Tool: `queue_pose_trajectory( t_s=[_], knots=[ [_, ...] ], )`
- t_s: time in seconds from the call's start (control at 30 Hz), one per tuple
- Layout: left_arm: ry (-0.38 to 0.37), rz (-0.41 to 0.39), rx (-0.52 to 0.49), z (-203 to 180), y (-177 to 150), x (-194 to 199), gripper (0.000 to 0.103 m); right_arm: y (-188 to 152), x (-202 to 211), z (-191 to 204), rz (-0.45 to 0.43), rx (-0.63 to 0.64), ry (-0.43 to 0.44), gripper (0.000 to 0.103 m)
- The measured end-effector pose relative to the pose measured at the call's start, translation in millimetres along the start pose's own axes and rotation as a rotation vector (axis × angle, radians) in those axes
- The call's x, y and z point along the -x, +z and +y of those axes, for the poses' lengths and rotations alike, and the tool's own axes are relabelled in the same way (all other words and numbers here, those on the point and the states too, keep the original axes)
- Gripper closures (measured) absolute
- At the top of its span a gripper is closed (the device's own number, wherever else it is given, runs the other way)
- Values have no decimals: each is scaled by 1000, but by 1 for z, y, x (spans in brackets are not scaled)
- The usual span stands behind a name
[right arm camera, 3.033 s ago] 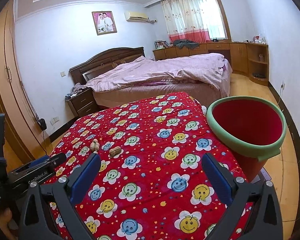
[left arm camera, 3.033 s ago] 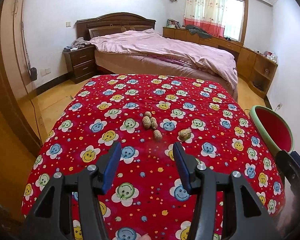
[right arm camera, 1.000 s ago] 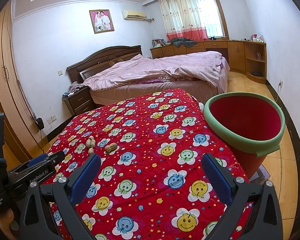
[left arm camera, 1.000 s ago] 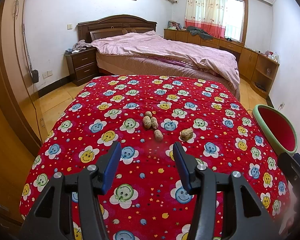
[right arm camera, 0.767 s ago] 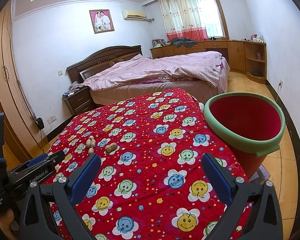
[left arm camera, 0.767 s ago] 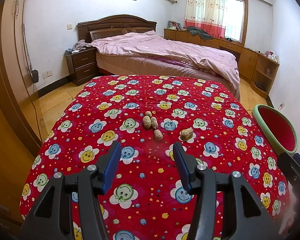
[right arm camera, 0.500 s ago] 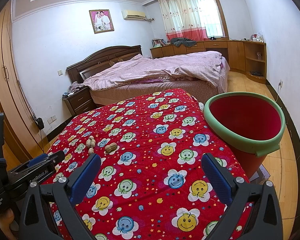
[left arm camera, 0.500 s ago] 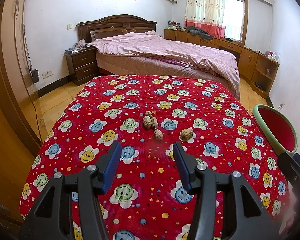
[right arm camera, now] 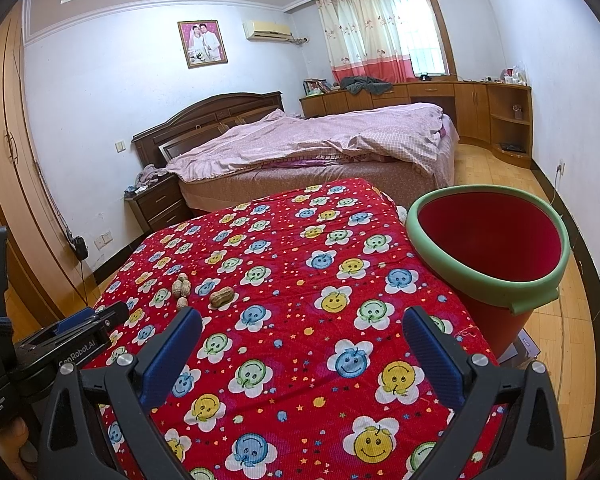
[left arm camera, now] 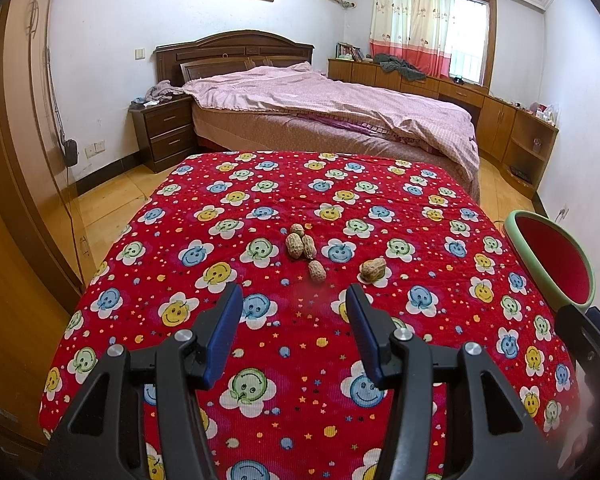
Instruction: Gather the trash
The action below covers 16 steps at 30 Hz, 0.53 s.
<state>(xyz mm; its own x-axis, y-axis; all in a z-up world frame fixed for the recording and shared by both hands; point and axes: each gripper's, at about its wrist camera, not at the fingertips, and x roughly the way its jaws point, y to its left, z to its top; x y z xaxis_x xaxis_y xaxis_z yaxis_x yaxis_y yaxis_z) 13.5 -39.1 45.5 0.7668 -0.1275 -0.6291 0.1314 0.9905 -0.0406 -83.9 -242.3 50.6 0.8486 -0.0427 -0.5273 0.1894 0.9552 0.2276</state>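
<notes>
My left gripper [left arm camera: 294, 328] hovers low over the near part of a table covered by a red smiley-flower cloth [left arm camera: 260, 364], its blue-padded jaws spread wide and holding nothing. Ahead of it, near the middle of the cloth, lie the peanuts [left arm camera: 300, 245]: three clustered together and touching, a fourth peanut [left arm camera: 317, 271] just in front of them, and a fifth peanut [left arm camera: 373, 269] set apart to the right. None touches either gripper.

My right gripper [right arm camera: 302, 344] is also spread wide and empty, held above the near right part of the cloth. In its view the peanuts [right arm camera: 182, 286] lie to the far left, and the left gripper's body [right arm camera: 56, 344] shows at the left edge. The red bin with a green rim [right arm camera: 488, 296] stands on the floor just beside the table's right edge, upright, its mouth open toward me. A bed with pink bedding [right arm camera: 320, 140] stands beyond the table.
</notes>
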Motion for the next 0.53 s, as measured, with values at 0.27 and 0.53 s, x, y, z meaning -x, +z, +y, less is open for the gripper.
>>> queue_pose_trajectory(
  t_s=[0.27, 0.53],
  knots=[
    [0, -3, -1, 0, 2, 0, 49, 0, 0, 0, -1, 1, 1, 1],
    [-1, -2, 1, 0, 5, 1, 49, 1, 0, 1, 1, 1, 1, 0]
  ],
)
